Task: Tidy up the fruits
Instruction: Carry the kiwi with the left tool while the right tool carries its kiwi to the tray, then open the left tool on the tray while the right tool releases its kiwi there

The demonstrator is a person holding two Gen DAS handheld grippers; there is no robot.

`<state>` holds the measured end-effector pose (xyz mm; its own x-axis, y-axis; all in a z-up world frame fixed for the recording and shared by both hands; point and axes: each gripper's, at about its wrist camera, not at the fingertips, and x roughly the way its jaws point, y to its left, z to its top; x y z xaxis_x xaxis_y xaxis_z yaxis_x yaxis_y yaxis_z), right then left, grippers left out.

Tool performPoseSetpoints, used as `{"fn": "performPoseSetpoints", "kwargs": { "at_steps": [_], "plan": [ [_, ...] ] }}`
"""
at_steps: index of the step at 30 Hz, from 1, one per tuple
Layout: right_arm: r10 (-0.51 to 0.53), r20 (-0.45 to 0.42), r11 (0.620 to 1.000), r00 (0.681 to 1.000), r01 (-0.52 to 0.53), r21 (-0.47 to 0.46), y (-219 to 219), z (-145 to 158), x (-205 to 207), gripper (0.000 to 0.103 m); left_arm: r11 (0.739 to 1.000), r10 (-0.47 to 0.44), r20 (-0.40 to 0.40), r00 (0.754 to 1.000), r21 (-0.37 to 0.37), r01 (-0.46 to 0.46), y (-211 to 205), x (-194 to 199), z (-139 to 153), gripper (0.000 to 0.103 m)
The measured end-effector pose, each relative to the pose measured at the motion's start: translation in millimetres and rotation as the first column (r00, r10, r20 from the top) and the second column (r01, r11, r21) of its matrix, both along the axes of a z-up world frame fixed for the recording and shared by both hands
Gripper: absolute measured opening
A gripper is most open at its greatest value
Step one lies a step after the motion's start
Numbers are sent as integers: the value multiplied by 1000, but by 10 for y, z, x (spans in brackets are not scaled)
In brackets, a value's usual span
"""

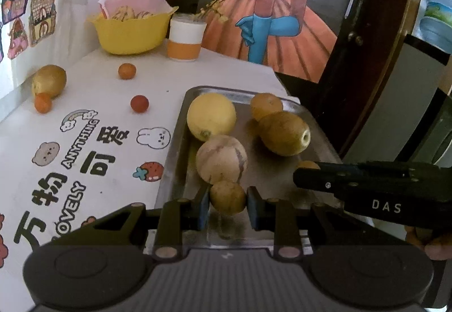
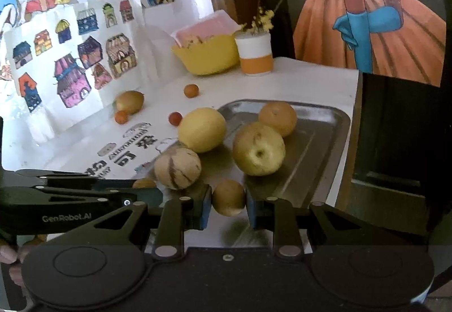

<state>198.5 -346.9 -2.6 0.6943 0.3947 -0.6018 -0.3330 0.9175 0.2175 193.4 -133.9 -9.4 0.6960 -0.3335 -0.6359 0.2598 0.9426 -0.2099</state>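
A metal tray (image 1: 316, 128) holds a lemon (image 1: 211, 116), a pale striped round fruit (image 1: 221, 158), an orange (image 1: 266, 105) and a yellow-green apple (image 1: 284, 133). My left gripper (image 1: 228, 207) is shut on a small brownish-yellow fruit (image 1: 227, 197) over the tray's near edge. In the right wrist view my right gripper (image 2: 228, 208) is shut on a similar small brown fruit (image 2: 228, 197) above the tray (image 2: 319, 136). The right gripper (image 1: 299, 175) reaches in from the right, a bit of its fruit (image 1: 308, 164) showing. The left gripper (image 2: 152, 193) enters the right wrist view from the left.
On the printed tablecloth (image 1: 93, 142) lie a greenish-brown fruit (image 1: 49, 80), two small oranges (image 1: 127, 71) (image 1: 43, 103) and a small red fruit (image 1: 139, 103). A yellow bowl (image 1: 131, 32) and an orange-and-white cup (image 1: 185, 39) stand at the back. The table edge drops right of the tray.
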Motion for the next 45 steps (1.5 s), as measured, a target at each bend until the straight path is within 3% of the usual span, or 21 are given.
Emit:
{"fn": "performPoseSetpoints", "kwargs": {
  "at_steps": [21,27,31,34,36,40,42,45],
  "plan": [
    [-43,30,999,999,43,-14,64,-94,72,28,1000,18,-13,1000,9,-18,-15,49,-59,31],
    [-48,37,999,998,49,-16,72,-85,58,32,999,25,-30,999,-19,-25,33,32,-40,35],
    [-59,55,998,997,60,-17,55,-33,-13,42,999,32,-32,999,-39,-33,66,-20,-8,40],
    [-74,77,997,994,76,-27,30,28,-98,54,998,39,-20,999,-49,-40,98,-94,41,45],
    [-85,92,996,992,88,-30,9,77,-166,61,997,49,-4,999,-58,-49,135,-157,94,57],
    [-112,117,992,987,117,-38,-33,172,-322,78,995,68,28,997,-71,-66,227,-284,198,69],
    [-122,127,991,984,129,-41,-44,218,-408,83,993,88,46,995,-77,-84,280,-353,251,86],
    [-131,143,990,981,137,-35,-50,288,-557,94,991,109,70,992,-85,-103,361,-463,317,97]
  ]
}}
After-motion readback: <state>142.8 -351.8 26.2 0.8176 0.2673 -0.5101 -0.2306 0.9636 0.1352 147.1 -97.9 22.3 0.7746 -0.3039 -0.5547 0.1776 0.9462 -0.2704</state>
